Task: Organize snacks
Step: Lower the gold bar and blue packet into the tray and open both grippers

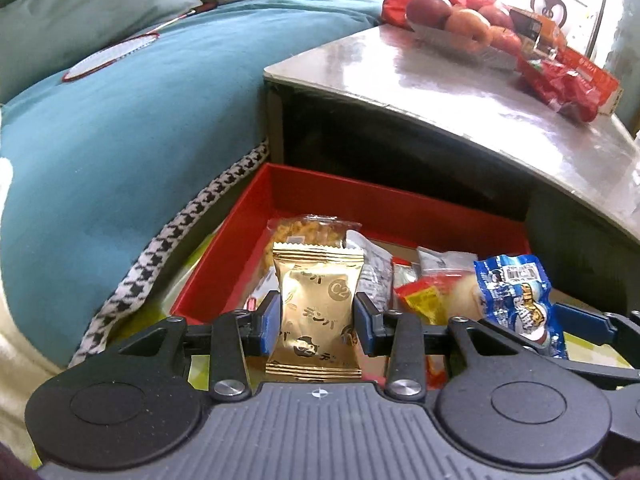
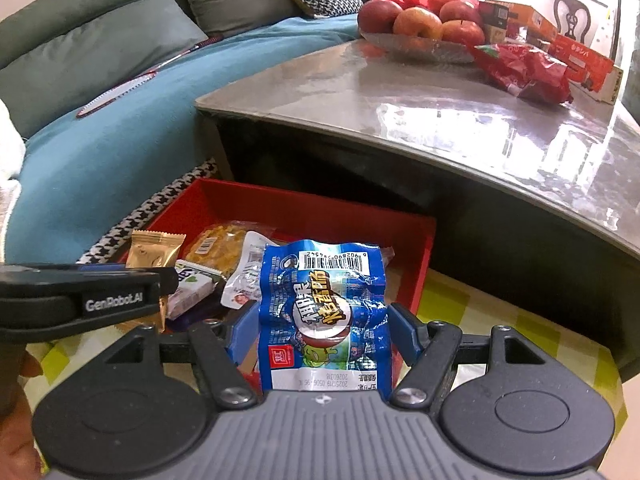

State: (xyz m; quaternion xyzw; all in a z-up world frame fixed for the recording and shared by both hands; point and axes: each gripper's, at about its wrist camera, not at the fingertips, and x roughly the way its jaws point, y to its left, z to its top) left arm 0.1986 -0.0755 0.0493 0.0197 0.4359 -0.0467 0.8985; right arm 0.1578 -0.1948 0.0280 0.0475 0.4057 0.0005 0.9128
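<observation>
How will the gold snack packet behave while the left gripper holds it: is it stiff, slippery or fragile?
The gold snack packet, pinched by the left gripper, stands upright between the pads, so it probably has some stiffness. Its foil looks glossy and may slip under a light grip. It looks puffy and likely light, and whatever is inside could perhaps crush if squeezed harder.

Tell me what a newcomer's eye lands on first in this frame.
Two gripped snacks: the left gripper is shut on a gold packet, and the right gripper is shut on a blue packet. Both hang above a red box of mixed snacks on the floor by the sofa. Behind, apples sit on the grey table.
</observation>
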